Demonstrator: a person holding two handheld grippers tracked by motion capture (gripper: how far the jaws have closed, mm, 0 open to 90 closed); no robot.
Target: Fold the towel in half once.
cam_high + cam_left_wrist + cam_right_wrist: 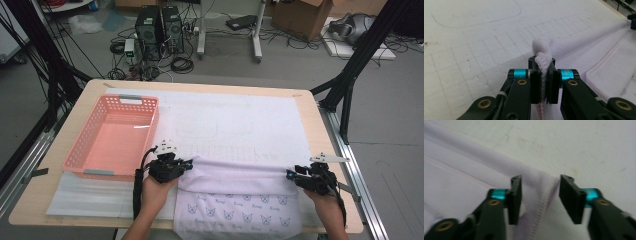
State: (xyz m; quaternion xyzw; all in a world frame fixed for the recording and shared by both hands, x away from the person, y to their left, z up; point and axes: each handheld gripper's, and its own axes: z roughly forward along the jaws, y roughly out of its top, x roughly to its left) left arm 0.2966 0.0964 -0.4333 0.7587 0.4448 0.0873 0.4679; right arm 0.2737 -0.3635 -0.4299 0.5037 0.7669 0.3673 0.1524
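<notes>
The towel [240, 200], hanging over the table's [60, 200] near edge, is half folded: the left hand-held gripper [544, 82] clamps one corner, while the right hand-held gripper [540, 200] gapes around the other, ungripped.

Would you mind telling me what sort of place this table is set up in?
Most likely a lab or workshop: two computer towers stand on the floor amid loose cables, with a cardboard box nearby.
</notes>
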